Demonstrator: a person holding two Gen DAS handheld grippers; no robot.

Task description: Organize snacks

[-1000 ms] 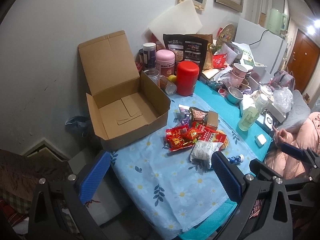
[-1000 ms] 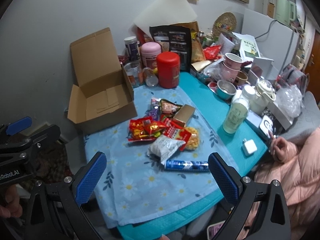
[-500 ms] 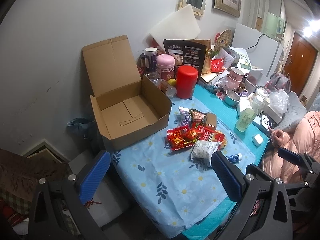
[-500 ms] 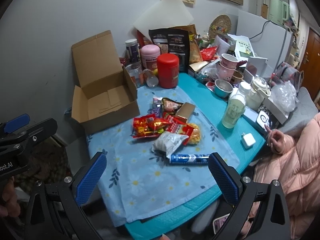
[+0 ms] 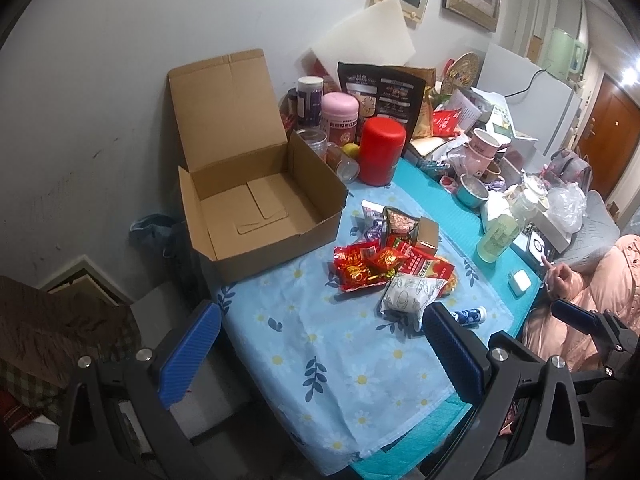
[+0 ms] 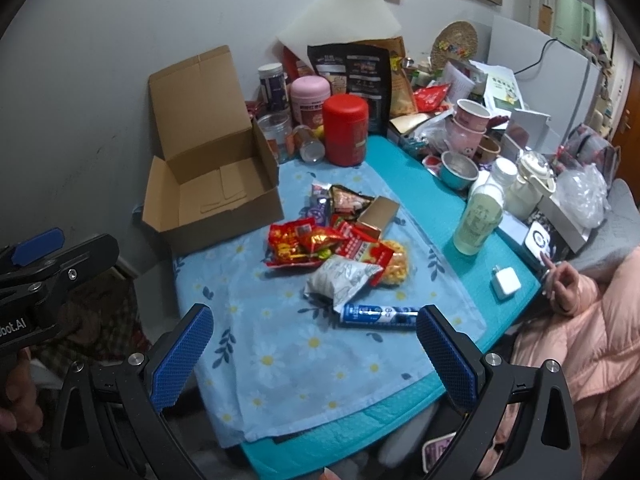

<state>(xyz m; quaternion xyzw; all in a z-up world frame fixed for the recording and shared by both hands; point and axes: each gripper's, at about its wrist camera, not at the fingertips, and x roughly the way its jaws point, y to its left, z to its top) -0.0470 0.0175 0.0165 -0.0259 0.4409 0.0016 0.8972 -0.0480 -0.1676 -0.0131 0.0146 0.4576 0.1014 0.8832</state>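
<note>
My left tongs (image 5: 320,356) and right tongs (image 6: 316,356) both gape wide, holding nothing, above the near table edge. Just ahead of my right tongs lies a blue tube (image 6: 378,315), its end hidden behind one pad. Beyond it sits the snack pile (image 6: 332,248), packets overlapping, labels unreadable. Farther ahead and left stands the open cardboard box (image 5: 256,216).

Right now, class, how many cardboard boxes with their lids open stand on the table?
1. The open cardboard box stands on the table's back-left corner, beside the snack pile, holding no snacks. Clutter behind may hide others.
</note>
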